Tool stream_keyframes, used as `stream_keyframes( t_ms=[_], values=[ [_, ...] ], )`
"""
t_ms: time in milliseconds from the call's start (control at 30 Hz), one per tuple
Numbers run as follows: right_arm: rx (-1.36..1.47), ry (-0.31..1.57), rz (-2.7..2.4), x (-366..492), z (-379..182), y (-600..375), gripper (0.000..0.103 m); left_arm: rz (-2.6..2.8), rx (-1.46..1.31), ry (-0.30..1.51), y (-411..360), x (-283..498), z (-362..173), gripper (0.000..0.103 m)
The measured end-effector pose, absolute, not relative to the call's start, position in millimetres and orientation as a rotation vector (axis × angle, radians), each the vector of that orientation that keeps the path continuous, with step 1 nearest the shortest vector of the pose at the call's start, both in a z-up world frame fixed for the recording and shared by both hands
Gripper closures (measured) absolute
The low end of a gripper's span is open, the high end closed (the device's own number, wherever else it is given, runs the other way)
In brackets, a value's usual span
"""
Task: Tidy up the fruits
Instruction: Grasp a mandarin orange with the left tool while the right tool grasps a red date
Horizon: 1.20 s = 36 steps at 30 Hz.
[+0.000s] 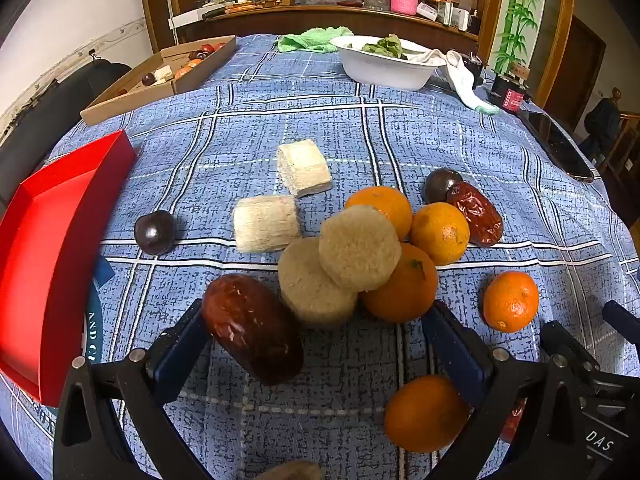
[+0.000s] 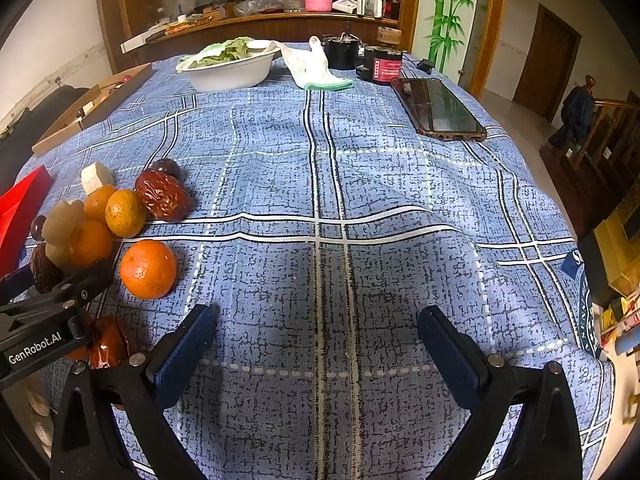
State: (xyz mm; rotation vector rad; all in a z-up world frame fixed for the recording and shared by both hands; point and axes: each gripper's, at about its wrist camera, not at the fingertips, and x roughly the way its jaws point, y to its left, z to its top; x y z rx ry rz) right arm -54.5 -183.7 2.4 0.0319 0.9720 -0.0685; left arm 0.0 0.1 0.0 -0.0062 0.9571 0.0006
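In the left wrist view my left gripper (image 1: 316,320) is open, low over the blue checked cloth. A big red date (image 1: 252,328) lies against its left finger (image 1: 182,346). Ahead sit two round beige cakes (image 1: 340,268), several oranges (image 1: 404,284), two pale blocks (image 1: 266,222), two dark plums (image 1: 155,232) and another red date (image 1: 476,214). One orange (image 1: 426,412) lies by the right finger. A red tray (image 1: 52,248) stands at the left. My right gripper (image 2: 318,328) is open and empty over bare cloth; the fruit pile (image 2: 116,216) is at its left.
A white bowl of greens (image 1: 384,64) and a green cloth (image 1: 312,38) sit at the far end. A cardboard box with fruit (image 1: 160,76) is at the far left. A phone (image 2: 438,108), a white rag (image 2: 312,66) and a dark jar (image 2: 382,66) lie at the far right.
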Motion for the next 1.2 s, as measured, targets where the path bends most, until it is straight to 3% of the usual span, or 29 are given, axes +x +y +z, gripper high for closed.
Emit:
stream_keyframes(
  t_ms=[1200],
  values=[
    [0.024,0.987,-0.060,-54.9,1.4,-184.6,0.001,-0.067,0.037,0.986,1.6,-20.9,1.1,0.000]
  ],
)
